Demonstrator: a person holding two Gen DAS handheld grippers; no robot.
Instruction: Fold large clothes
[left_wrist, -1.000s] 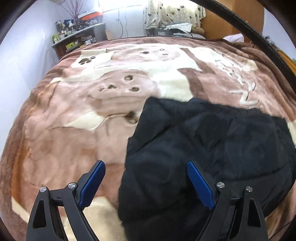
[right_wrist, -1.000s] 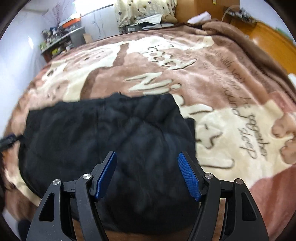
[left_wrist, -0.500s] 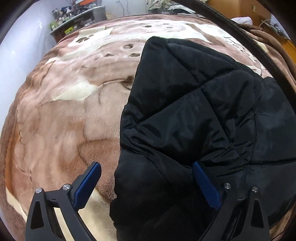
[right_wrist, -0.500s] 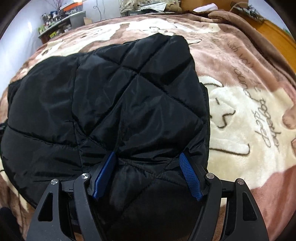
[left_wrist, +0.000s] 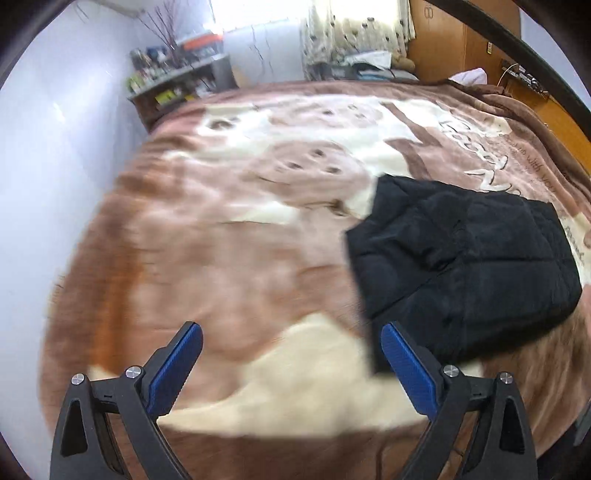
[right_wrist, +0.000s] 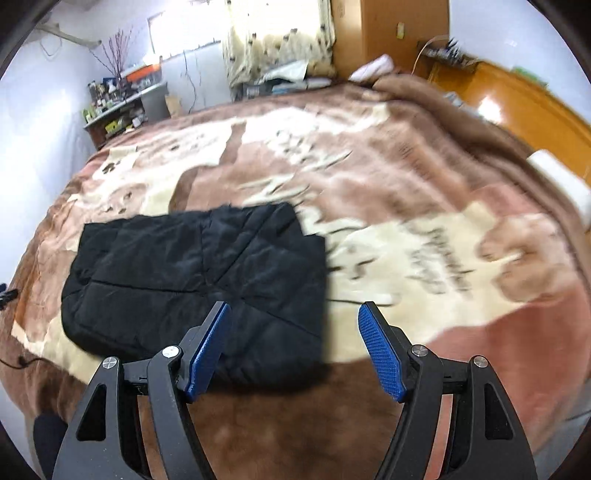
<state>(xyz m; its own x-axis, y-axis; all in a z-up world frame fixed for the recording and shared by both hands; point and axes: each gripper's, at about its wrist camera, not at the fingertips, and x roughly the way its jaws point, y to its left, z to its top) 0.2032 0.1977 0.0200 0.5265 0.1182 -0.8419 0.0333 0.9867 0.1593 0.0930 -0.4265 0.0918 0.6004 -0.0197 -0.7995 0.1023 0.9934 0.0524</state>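
Black quilted fabric, a padded jacket (right_wrist: 195, 273) folded into a compact, roughly rectangular bundle, lies on the brown and cream blanket (left_wrist: 229, 258) that covers the bed, close to the near edge and nearer the left side than the right one as the right wrist camera sees it. Both tools hang above it and apart from it: the left gripper (left_wrist: 291, 365) has its jaws spread wide over bare blanket just beside the bundle's left edge, and the right gripper (right_wrist: 295, 347) is equally wide, empty, with its left pad over the bundle's near right corner. The fold looks close to finished, so the step in hand is likely a check and a tidy. To do it well, each tool should come down flat on the top layer and press outward from the middle, since puffy filling tends to spring back and lift the upper flap. Any pinch should take the whole stacked edge, not one layer, or the fold may slide open. Stitched diamond seams cross the top, and the far left part looks slightly humped, with a looser lip showing there.
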